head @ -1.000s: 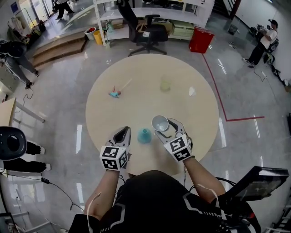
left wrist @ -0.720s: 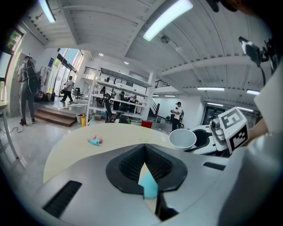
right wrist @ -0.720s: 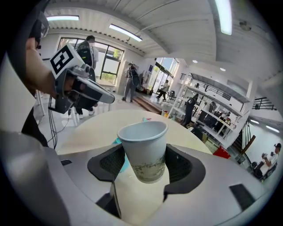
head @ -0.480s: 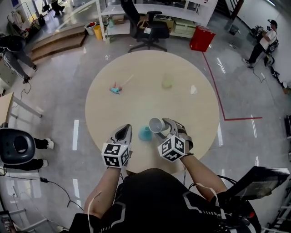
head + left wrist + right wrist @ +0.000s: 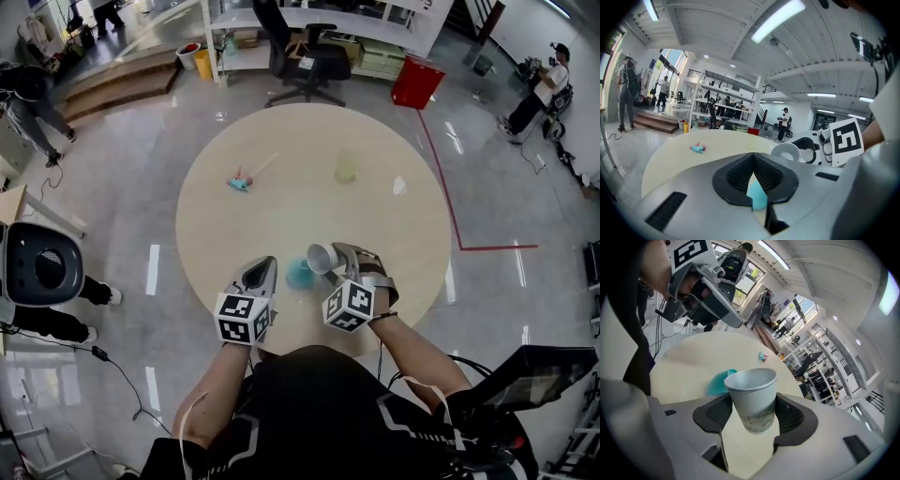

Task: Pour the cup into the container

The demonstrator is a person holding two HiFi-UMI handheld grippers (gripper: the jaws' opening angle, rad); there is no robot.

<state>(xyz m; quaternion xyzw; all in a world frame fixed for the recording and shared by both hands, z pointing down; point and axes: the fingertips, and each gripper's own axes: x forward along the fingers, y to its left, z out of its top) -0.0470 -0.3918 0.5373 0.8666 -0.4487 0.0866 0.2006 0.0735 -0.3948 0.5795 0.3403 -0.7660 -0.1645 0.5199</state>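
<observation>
A white paper cup [image 5: 322, 258] is held in my right gripper [image 5: 332, 262], whose jaws are shut on its sides. The cup is tipped left, its mouth toward a small teal container [image 5: 299, 274] on the round beige table [image 5: 281, 211]. In the right gripper view the cup [image 5: 752, 397] sits between the pads, and the teal container [image 5: 717, 380] lies just beyond it. My left gripper [image 5: 260, 269] rests left of the container, jaws shut, empty. In the left gripper view, teal [image 5: 757, 196] shows past the closed jaws. I cannot see what the cup holds.
A small teal and pink toy [image 5: 236, 181] lies at the far left of the table, and a pale yellow-green cup [image 5: 346, 169] stands at the far right. An office chair [image 5: 305, 58], shelves and a red bin [image 5: 416, 80] stand beyond. People stand around the room.
My right gripper has rolled and dropped slightly, tipping the cup's mouth left toward the teal container. The left gripper has stayed put.
</observation>
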